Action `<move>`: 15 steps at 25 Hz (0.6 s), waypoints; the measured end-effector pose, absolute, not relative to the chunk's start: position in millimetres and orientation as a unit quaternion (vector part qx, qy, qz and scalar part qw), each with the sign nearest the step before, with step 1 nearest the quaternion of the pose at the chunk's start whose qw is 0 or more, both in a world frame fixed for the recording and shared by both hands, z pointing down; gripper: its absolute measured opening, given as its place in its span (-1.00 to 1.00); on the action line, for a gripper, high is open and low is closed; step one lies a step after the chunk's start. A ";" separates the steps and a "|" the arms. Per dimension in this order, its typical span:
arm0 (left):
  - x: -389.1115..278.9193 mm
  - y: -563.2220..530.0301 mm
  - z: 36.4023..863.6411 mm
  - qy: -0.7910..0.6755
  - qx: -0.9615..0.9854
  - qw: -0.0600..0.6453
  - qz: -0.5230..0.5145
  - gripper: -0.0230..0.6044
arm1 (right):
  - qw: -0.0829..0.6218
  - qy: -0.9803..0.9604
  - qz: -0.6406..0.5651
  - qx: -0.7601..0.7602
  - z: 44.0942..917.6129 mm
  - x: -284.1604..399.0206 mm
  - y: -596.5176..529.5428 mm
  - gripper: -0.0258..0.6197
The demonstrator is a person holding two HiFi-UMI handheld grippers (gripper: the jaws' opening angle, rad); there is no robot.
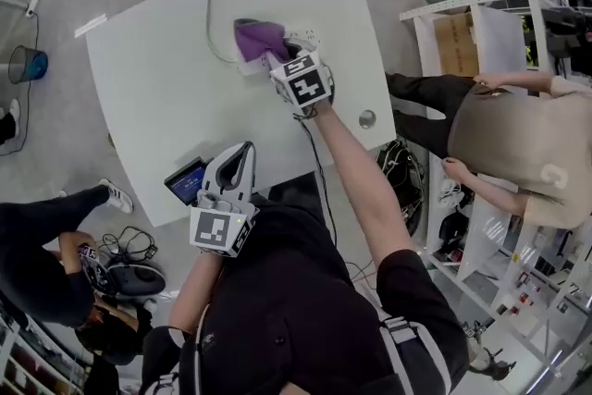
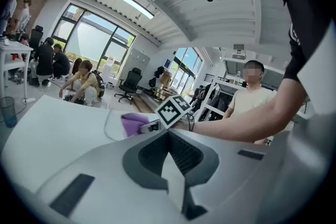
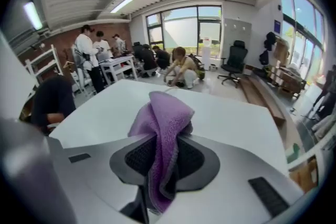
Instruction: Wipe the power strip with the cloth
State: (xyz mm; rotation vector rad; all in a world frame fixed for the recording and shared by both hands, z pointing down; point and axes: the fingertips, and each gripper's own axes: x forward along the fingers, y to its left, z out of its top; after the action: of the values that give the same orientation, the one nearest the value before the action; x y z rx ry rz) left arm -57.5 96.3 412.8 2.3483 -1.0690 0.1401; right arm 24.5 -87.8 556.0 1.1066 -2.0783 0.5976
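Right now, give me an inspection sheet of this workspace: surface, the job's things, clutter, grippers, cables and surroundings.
Surface: white table, with a round metal grommet near its right edge.
Job's things: purple fleecy cloth covering part of the white power strip at the far side.
Clutter: small dark device with a blue screen at the near edge.
Grippers: right gripper shut on the cloth; left gripper shut, empty, by the near edge.
Cables: white cord curving toward the far edge; black cable along the right arm.
Surroundings: person in a beige shirt, white shelving, blue bin on the floor.
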 end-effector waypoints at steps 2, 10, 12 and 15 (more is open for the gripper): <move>-57.5 95.4 413.1 -0.396 0.876 0.270 0.055 -0.83 | 0.347 -0.821 0.240 0.384 558.6 -24.3 -87.6 -0.60; -51.0 93.5 410.1 -0.409 0.870 0.268 0.063 -0.83 | 0.302 -0.780 0.356 0.418 574.7 44.7 -106.1 -0.60; -51.7 91.5 409.2 -0.409 0.870 0.268 0.062 -0.83 | 0.261 -0.751 0.399 0.457 575.9 90.2 -112.6 -0.60; -49.1 90.8 408.6 -0.405 0.872 0.267 0.062 -0.83 | 0.222 -0.710 0.430 0.512 577.3 150.6 -116.3 -0.60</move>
State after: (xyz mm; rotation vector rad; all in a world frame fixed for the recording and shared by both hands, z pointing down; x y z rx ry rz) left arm -49.1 90.8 408.6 2.3536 -1.0935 0.1684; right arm 150.6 -116.3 577.3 1.4133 -1.9601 1.1890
